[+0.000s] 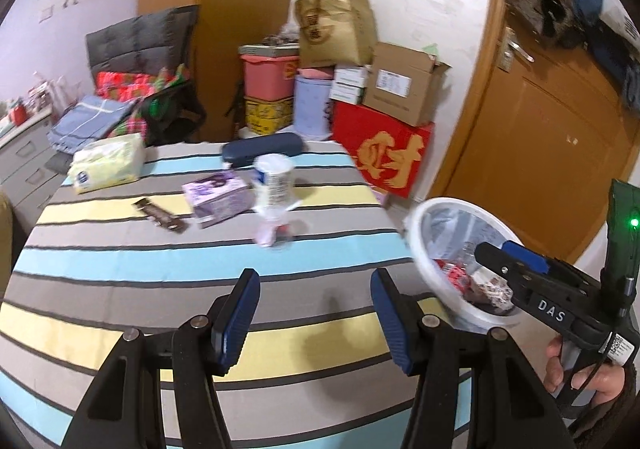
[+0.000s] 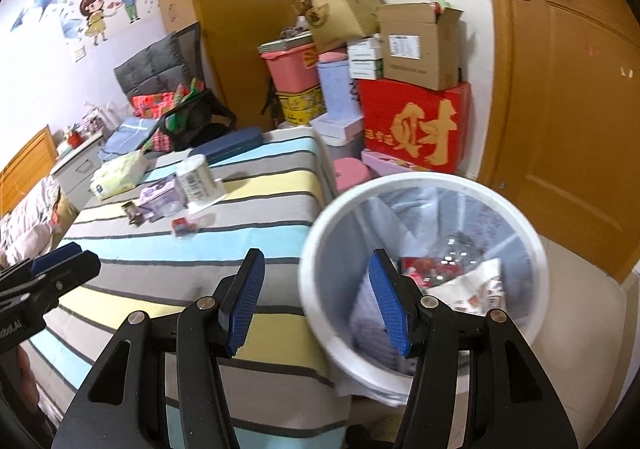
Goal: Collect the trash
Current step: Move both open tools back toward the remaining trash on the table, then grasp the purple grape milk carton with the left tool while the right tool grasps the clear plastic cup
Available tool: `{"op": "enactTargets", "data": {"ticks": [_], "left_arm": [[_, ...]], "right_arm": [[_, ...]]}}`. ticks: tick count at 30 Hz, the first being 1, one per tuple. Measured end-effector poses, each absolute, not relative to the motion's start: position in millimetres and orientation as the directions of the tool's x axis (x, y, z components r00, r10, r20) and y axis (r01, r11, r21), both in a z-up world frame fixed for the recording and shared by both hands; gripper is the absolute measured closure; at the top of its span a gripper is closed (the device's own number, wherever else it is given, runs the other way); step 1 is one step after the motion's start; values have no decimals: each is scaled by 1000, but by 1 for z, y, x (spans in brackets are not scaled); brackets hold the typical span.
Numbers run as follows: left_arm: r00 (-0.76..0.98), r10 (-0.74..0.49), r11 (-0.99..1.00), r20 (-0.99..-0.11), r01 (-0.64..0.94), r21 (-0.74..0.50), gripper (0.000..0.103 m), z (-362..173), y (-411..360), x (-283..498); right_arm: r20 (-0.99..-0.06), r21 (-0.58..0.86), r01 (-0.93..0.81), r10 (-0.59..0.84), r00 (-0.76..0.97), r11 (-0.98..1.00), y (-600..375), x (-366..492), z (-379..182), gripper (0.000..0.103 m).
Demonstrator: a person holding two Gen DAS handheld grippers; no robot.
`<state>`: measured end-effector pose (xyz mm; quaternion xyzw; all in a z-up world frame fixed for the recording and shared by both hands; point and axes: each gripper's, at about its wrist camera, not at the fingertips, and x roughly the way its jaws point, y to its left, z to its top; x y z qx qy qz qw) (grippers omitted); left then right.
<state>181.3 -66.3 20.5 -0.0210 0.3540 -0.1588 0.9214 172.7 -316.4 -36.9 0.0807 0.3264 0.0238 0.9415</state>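
Partly done, by my reading: the round white plastic bin [image 2: 424,281] beside the striped bed [image 1: 160,281] already holds wrappers, while a white paper cup [image 1: 274,185], purple carton [image 1: 218,199] and dark wrapper [image 1: 162,216] remain there; both the left gripper [image 1: 314,317] and right gripper [image 2: 316,301] have fingers released, empty

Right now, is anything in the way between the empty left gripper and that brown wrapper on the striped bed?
Nothing visible blocks it. The left gripper is open over bare striped cover, and the brown wrapper lies ahead to its left. The purple box and white cup sit to the right of that path.
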Motion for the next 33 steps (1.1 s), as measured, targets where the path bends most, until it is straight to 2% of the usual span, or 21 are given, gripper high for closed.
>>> {"op": "enactTargets", "data": {"ticks": [14,27,33], "left_arm": [[725,-221,975,-653,145,-169,46,13,13,203],[707,-184,981,-683,87,-174,45,-1,53,243],[691,-185,981,-698,91,-170,42,-8,62,273]], "right_arm": [[-632,166,-96,180,753,982,-261,196,-43,47],[-661,177,-190,260,704,966,-218,235,-53,47],[-682,159,-234,278,677,959,-200,257,-60,47]]}}
